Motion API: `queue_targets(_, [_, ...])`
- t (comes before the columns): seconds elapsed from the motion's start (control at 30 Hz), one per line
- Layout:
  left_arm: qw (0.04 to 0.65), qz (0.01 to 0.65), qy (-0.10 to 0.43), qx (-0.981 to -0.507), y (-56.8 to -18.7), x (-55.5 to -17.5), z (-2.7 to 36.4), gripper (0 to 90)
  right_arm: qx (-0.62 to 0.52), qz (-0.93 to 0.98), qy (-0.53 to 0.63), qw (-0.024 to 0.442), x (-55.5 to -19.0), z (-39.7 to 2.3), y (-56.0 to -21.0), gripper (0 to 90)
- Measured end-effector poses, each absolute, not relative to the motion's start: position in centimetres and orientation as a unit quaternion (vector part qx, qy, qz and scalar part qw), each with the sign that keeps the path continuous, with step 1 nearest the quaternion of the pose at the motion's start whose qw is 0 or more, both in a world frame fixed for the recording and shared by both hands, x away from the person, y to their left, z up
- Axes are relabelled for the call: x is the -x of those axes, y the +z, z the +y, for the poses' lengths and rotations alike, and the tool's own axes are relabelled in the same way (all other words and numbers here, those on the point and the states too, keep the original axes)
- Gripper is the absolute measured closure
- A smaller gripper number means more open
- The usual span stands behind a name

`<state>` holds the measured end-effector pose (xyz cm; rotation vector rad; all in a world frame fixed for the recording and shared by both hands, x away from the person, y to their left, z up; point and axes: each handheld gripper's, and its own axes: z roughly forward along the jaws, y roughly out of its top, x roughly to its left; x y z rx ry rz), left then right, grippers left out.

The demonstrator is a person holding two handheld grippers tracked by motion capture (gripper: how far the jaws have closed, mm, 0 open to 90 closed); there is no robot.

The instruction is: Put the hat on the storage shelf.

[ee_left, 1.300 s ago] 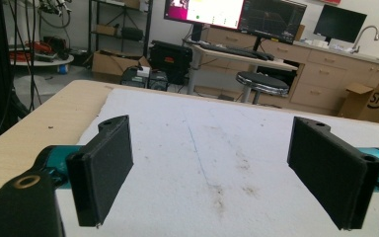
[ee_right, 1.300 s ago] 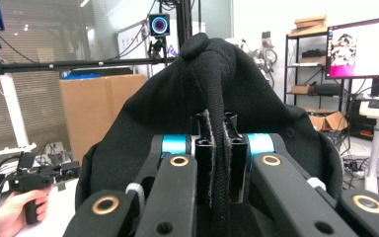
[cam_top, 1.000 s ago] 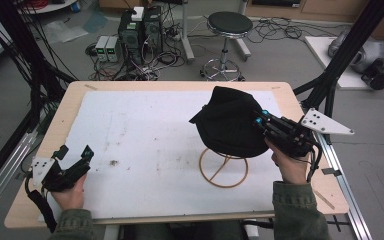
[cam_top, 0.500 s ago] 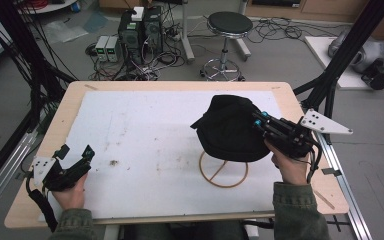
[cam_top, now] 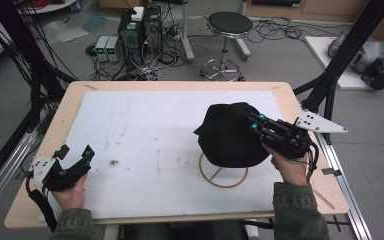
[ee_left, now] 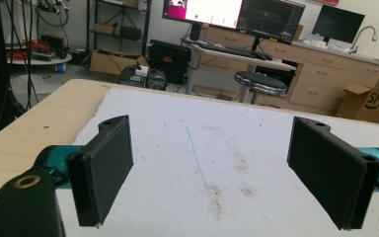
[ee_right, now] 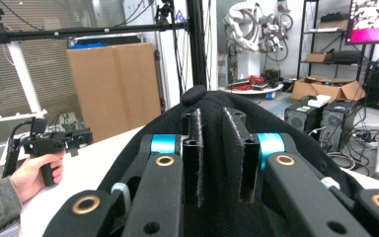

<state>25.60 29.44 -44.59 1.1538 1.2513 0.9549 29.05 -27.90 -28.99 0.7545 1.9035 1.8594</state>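
A black cap (cam_top: 227,137) hangs over the right half of the table, held up by my right gripper (cam_top: 254,123), which comes in from the right. In the right gripper view the jaws stand nearly together, shut on a fold of the cap's fabric (ee_right: 212,106). Below the cap a thin wooden ring (cam_top: 223,175) lies on the white sheet, its far part hidden by the cap. My left gripper (cam_top: 75,159) rests at the table's near left corner. In the left gripper view its pads (ee_left: 106,165) stand wide apart, open, with bare sheet between them.
A white sheet (cam_top: 145,130) covers most of the wooden table (cam_top: 70,102). Black frame posts (cam_top: 337,65) rise off the table's right side. A stool (cam_top: 228,25) and computer boxes (cam_top: 140,27) stand on the floor beyond the far edge.
My right gripper has brought the cap down and slightly nearer, so it now covers more of the wooden ring. The left gripper has stayed still and open.
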Motion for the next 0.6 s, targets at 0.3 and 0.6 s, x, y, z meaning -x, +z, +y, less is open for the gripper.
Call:
queue_targets(0.3, [0.561,0.530,0.405,-0.490,-44.61,-25.63,29.36,17.6,-0.265,0.682,0.657,0.182,-29.19,-27.82,-29.15,62.9])
queue_targets(0.6, [0.560,0.530,0.407,-0.490,-44.56,-25.57,29.43,17.6,-0.276,0.666,0.664,0.198,-29.01,-28.19,-28.93,40.0])
